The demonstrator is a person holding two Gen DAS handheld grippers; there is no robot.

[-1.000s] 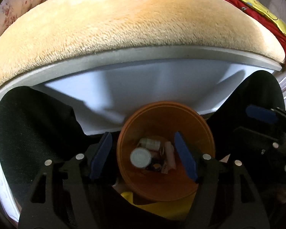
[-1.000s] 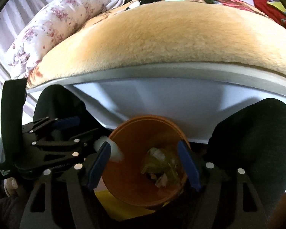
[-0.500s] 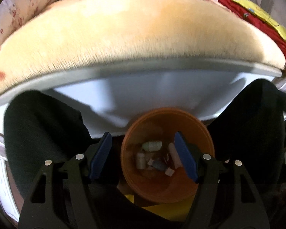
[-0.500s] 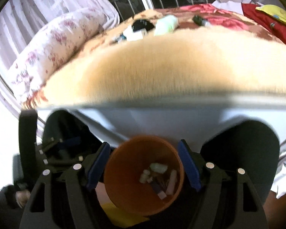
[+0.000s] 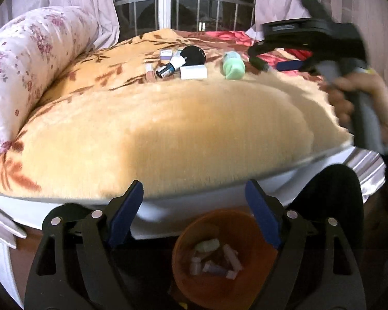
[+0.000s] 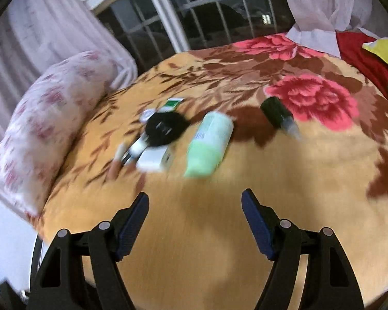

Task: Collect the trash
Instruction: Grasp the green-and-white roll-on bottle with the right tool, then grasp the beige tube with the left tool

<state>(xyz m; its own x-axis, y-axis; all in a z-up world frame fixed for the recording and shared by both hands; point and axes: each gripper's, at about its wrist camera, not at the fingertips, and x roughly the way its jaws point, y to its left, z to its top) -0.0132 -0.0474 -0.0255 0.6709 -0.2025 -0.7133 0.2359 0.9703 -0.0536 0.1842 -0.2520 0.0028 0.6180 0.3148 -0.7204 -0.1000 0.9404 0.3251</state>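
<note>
Left wrist view: the left hand-held gripper [image 5: 194, 206] has just been opening; its blue-padded jaws stand wide apart with nothing between them, over the edge of the bed.
Bin: a round orange plastic waste bin [image 5: 191, 279] sits on the floor at 6 o'clock, below the bed's edge, with several small pale tubes and wrappers [image 5: 214, 258] lying in its bottom.
Bed: a plush yellow-tan blanket with brown leaf print [image 5: 155, 129] covers it; a white pillow with pink flowers [image 5: 25, 64] lies at 9 o'clock.
Trash on the bed: a cluster near 12 o'clock, made up of a pale green plastic bottle lying on its side [image 5: 233, 66], a round black compact [image 5: 193, 54], a small white box [image 5: 193, 71], a dark dropper bottle with a white cap [image 5: 168, 68] and a thin pinkish tube [image 5: 150, 73].
Right hand: at 2 o'clock a person's hand [image 5: 354, 98] grips the handle of the right hand-held gripper, blurred.
Right wrist view: the right hand-held gripper [image 6: 195, 206] hangs above the blanket, jaws well apart and empty.
Ahead of it: the green bottle [image 6: 209, 146] at 12 o'clock, the compact [image 6: 165, 129] and white box [image 6: 154, 159] at 11 o'clock, and a dark green bottle with a clear tip [image 6: 279, 116] at 1 o'clock, apart from the others.
</note>
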